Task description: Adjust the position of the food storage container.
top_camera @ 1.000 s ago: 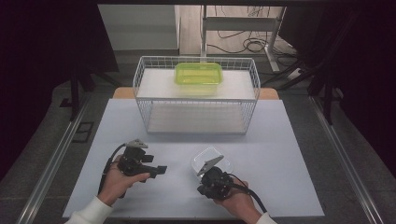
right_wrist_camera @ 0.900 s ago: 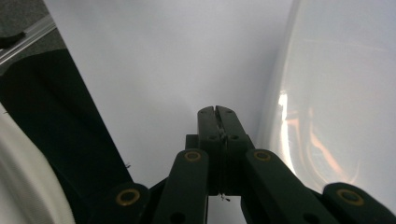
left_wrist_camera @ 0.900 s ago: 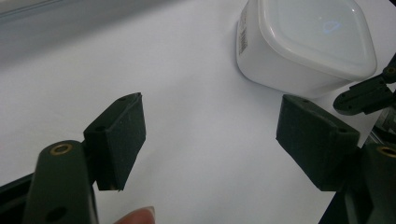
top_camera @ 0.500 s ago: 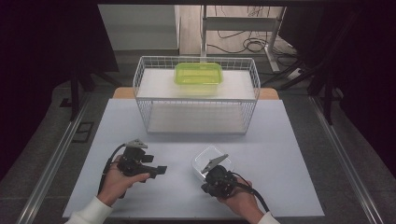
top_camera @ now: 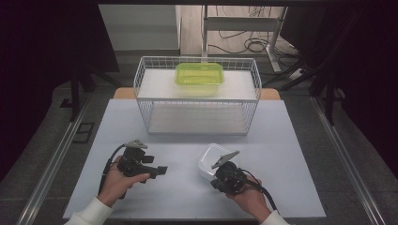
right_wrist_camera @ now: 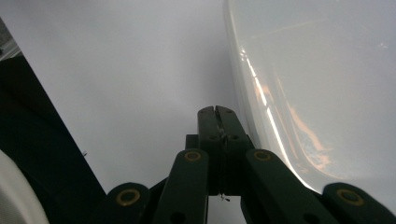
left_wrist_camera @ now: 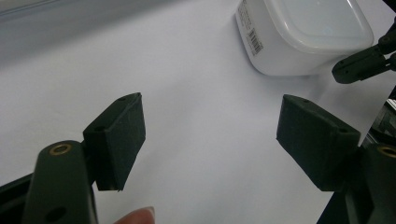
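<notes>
We note the white table first, with the wire basket at its far edge and a green container on the basket's upper shelf, well apart from the hands. On the near part of the table lies the white lidded box, right of centre, its long axis running on a slant from near-left to far-right.

Our right gripper sits just beside the box at its near right corner, jaws pressed together with nothing between them; in the right gripper view the box's rounded wall runs along the right side of the tips, very close, though we cannot tell whether they touch it.

Our left gripper rests farther off, left of the box, jaws standing wide apart and pointed toward it across bare table; the box lies ahead and right of its line.

We judge the right hand clearly nearer.
</notes>
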`<state>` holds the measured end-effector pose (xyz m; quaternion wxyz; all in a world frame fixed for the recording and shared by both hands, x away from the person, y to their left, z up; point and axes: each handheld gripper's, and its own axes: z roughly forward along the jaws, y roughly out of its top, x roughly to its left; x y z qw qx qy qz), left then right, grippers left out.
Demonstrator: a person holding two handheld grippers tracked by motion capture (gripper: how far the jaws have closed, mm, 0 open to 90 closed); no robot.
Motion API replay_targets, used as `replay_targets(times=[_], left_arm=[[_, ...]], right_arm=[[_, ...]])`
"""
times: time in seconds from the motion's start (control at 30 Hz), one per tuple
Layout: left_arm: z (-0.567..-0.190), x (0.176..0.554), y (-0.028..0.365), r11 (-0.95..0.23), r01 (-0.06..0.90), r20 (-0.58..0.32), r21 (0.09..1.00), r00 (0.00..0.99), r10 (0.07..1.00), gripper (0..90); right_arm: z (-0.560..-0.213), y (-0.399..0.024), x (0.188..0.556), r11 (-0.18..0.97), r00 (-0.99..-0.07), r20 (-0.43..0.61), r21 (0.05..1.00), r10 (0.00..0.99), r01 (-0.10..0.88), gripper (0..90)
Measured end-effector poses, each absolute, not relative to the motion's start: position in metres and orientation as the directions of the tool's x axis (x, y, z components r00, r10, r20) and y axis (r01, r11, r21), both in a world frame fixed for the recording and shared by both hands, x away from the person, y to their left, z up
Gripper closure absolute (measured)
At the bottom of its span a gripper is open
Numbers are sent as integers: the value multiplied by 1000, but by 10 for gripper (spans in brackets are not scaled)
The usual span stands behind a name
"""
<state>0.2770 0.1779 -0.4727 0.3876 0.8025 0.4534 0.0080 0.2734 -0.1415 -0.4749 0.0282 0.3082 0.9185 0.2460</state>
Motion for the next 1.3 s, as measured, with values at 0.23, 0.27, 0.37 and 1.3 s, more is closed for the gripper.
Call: replay_targets(times=[0.23, 0.27, 0.37, 1.3], left_arm=[[-474, 277, 178, -297, 722, -336, 625, 592, 733, 230], [-474, 277, 178, -298, 722, -335, 624, 592, 733, 230], [-474, 277, 178, -294, 724, -337, 624, 589, 734, 230], [-474, 277, 178, -271, 732, -354, 625, 575, 737, 226]], right_arm=[[-475, -150, 278, 677, -794, 93, 468, 601, 568, 891], [-475, -151, 279, 674, -790, 93, 468, 606, 571, 891], [-475, -156, 281, 668, -783, 92, 466, 615, 580, 891], [-472, -183, 292, 624, -754, 133, 480, 643, 617, 890]])
